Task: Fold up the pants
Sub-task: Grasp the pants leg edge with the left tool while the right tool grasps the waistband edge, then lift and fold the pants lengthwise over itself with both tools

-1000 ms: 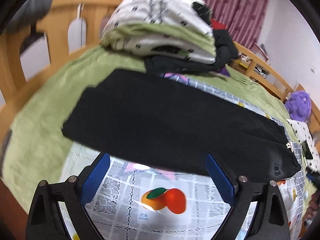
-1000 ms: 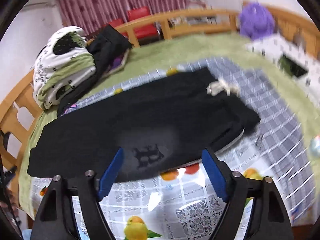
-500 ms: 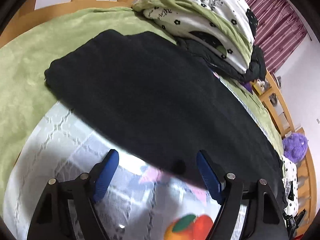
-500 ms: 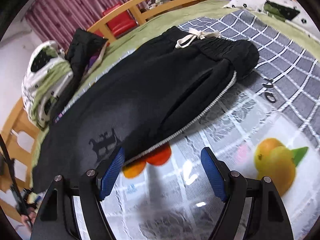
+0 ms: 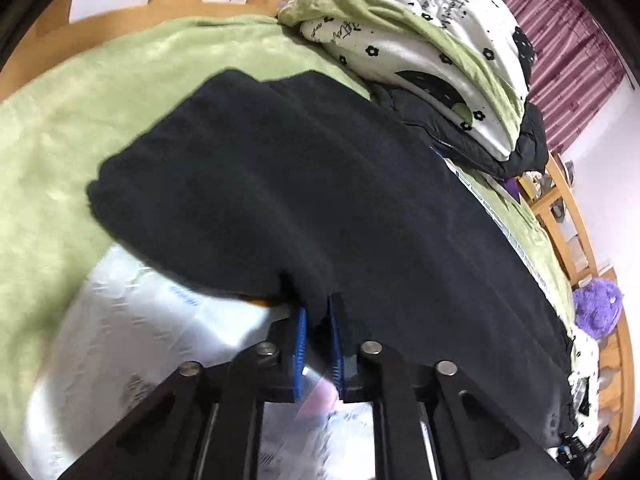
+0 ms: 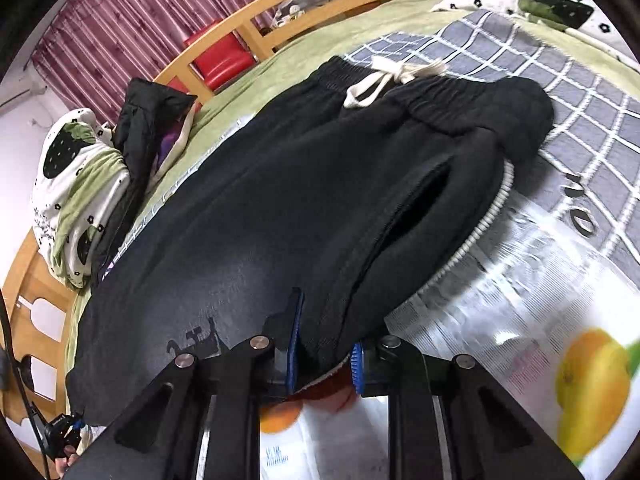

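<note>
Black pants [image 6: 304, 184], laid flat lengthwise; I have both near-edge pinches: left gripper [image 5: 318, 320], right gripper [image 6: 324, 344], jaws just closed on fabric; clear sheet [image 6: 540, 280] lower right.

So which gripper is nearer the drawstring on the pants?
Right. The right gripper pinches the pants' near edge below the pocket, with the drawstring in view. The left gripper pinches the leg end, far from the waistband.

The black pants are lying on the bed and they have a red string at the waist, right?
Not quite. The black pants are lying on the bed, but the string at the waist is cream-white, not red. The right wrist view shows it tied at the waistband.
</note>
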A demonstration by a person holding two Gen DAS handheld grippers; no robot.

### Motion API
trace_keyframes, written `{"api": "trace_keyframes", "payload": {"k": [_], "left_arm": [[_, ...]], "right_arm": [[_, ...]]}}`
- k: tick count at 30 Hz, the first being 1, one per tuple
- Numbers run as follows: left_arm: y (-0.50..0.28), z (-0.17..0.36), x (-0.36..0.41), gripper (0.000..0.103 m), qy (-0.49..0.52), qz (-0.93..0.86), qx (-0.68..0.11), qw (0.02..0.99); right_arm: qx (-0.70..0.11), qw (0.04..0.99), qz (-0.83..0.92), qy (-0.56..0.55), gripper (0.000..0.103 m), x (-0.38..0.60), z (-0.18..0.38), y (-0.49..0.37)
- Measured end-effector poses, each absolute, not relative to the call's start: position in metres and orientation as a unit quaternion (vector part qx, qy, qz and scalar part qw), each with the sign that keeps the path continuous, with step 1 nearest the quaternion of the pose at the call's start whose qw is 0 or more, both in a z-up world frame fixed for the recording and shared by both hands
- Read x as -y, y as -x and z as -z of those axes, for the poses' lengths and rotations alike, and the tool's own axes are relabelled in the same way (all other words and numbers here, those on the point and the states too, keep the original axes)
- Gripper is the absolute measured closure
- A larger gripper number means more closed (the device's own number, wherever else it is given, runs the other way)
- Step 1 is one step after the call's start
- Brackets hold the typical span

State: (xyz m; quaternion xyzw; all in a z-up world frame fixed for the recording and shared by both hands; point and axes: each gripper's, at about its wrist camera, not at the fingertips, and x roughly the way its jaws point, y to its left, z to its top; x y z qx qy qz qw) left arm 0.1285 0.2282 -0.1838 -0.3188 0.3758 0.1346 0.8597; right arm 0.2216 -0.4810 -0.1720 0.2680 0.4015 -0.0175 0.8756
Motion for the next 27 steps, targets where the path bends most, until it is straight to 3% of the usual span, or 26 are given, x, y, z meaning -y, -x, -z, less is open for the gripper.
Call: {"api": "trace_keyframes", "payload": {"k": [13,21,27], "left_arm": [[-0.078,0.132,-0.223,0.097,0.269,-0.116,-0.344,0.892],[-0.146,0.072,-0.213,0.097,0.206,-0.11,-0.301,0.925],[-0.205,0.059,-0.21,0.097,0.181,-0.114,-0.284,0.935]], "right_arm": [[-0.391,0.891,-0.005,-0.232,0.084,0.479,0.129,-0.173],[-0.364,0.909,-0.027,-0.2,0.084,0.464,0.078,-0.222],[-0.345,0.923,-0.037,-0.167,0.084,0.45,0.057,-0.291]]}}
